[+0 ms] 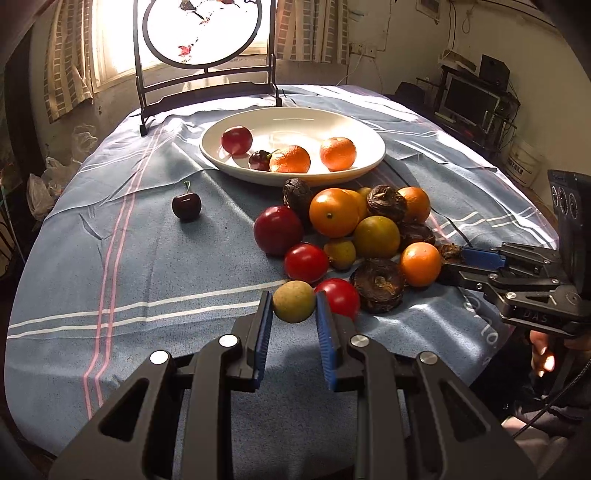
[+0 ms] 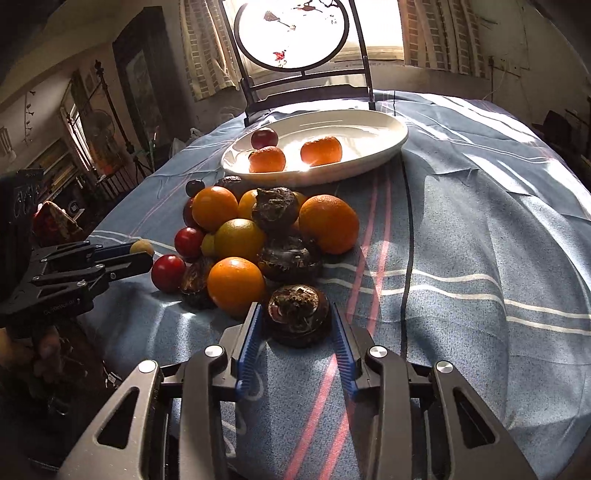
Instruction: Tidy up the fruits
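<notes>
**Fruit heap and plate: holdings at both grippers**

Nearest to me, my left gripper (image 1: 294,314) is bracketing a small yellow-green round fruit (image 1: 294,301) at the near edge of the fruit heap (image 1: 354,236); its blue pads (image 1: 263,332) are sitting just beside the fruit on either side, and I cannot tell whether they are gripping it.

My right gripper (image 2: 298,325) is straddling a dark brown wrinkled fruit (image 2: 298,314) at the opposite edge of the same heap, pads close against its sides, contact likewise unclear.

Heap contents, lying on the blue striped tablecloth (image 1: 147,258): oranges, red round fruits, a greenish-yellow citrus (image 1: 376,236), further dark brown wrinkled fruits.

Beyond the heap, the white plate (image 1: 295,118) is holding two mandarins (image 1: 338,153), one red fruit (image 1: 236,139) and one dark cherry (image 1: 259,160).

Left of the heap, well apart from it, a lone dark cherry (image 1: 186,206) is sitting stem up on the cloth.

Behind the plate, a round painted screen (image 1: 201,29) in a dark stand is catching window light.
</notes>
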